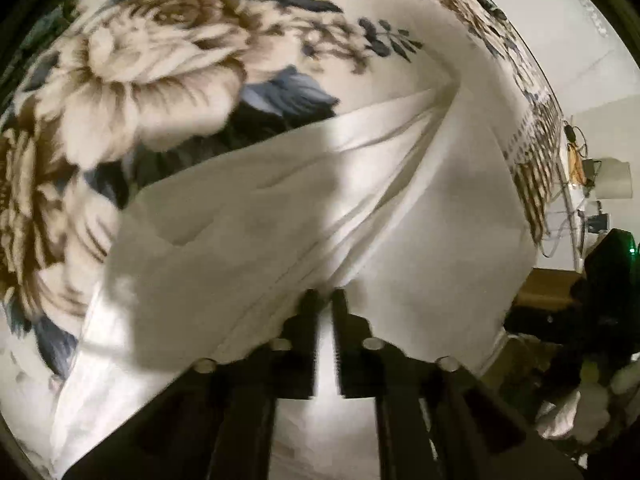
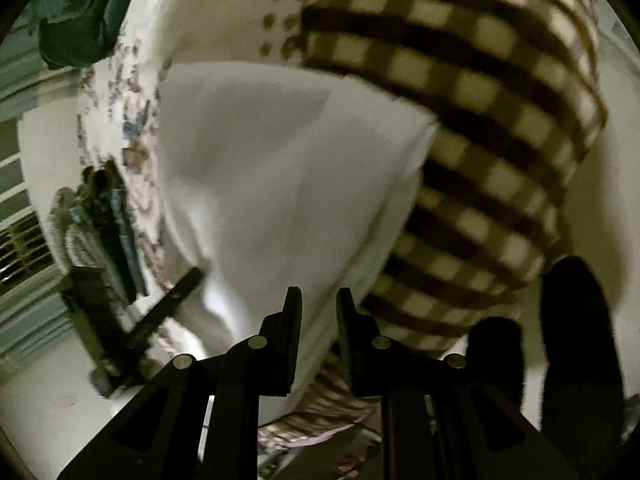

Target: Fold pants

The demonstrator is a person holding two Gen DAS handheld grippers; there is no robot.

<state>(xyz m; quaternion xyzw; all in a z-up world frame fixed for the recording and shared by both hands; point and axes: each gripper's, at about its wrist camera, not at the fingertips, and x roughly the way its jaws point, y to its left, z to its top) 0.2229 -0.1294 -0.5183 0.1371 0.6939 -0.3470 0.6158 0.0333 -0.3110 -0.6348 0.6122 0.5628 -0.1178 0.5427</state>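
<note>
Pants (image 1: 280,216) gripped by both tongs, left (image 1: 324,294) and right (image 2: 319,294), over floral bedspread (image 1: 152,60).

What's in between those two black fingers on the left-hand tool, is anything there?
In the left wrist view, the left gripper has white pants fabric running through the narrow gap between its fingers, pinched near the tips. The cloth hangs above a floral blanket.

White cloth pants (image 1: 304,216) lie on the floral-print blanket (image 1: 152,64), flowers at 10 o'clock of them. In the right wrist view, the brown-and-cream checked blanket (image 2: 472,128) lies at 2 o'clock of the pants (image 2: 280,168), partly under them.
</note>
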